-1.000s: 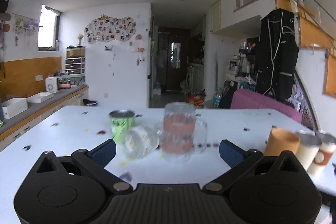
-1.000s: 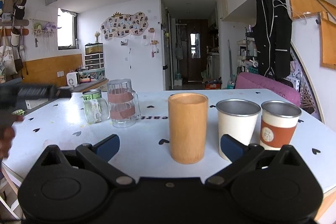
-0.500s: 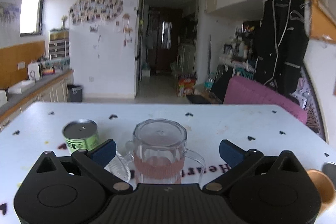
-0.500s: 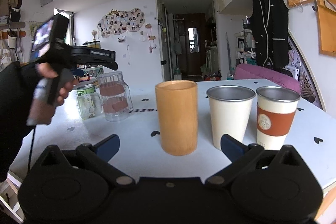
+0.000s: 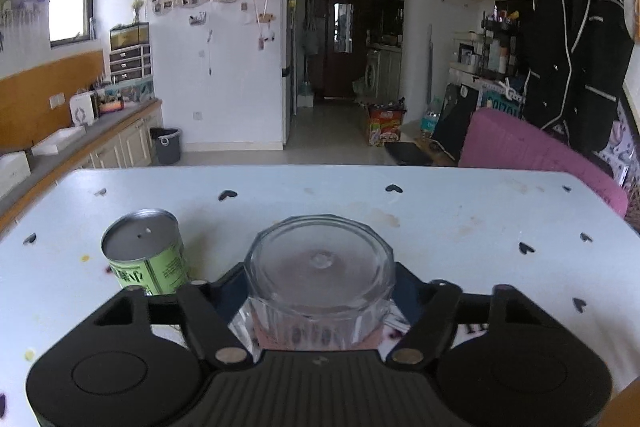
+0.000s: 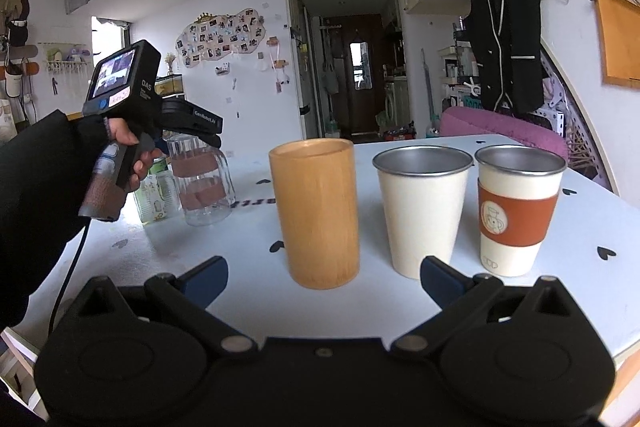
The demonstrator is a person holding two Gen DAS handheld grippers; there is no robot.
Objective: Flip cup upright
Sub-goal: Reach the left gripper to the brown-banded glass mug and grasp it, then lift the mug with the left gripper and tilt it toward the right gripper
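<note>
My left gripper (image 5: 320, 291) has its two fingers closed in against the sides of the clear glass mug (image 5: 320, 279), which stands upside down on the white table (image 5: 460, 211), base up right in front of my left camera. From the right camera I see my left hand (image 6: 128, 155) around that gripper's handle, its fingers clamped near the mug's upturned base (image 6: 188, 143); the mug wears two reddish-brown bands and nothing is in it. The gripper body reads "DAS" beside its small screen and "GenRobot.AI" along the arm.

Just left of my left gripper stands a green can (image 5: 146, 257) with a closed silver top; its label carries print I cannot read. Beyond the mug, part of a dark word is printed on the tabletop, too cut off to read.

My right gripper (image 6: 324, 277) is spread wide and holds nothing. Straight ahead between its fingers stands an upright wooden cup (image 6: 316, 211); I cannot see down inside. To the right of that is a cream metal-rimmed cup (image 6: 422, 207), and further right a second one (image 6: 518, 211) with a rust-coloured sleeve bearing a round cartoon emblem. Small black hearts dot the table.
</note>
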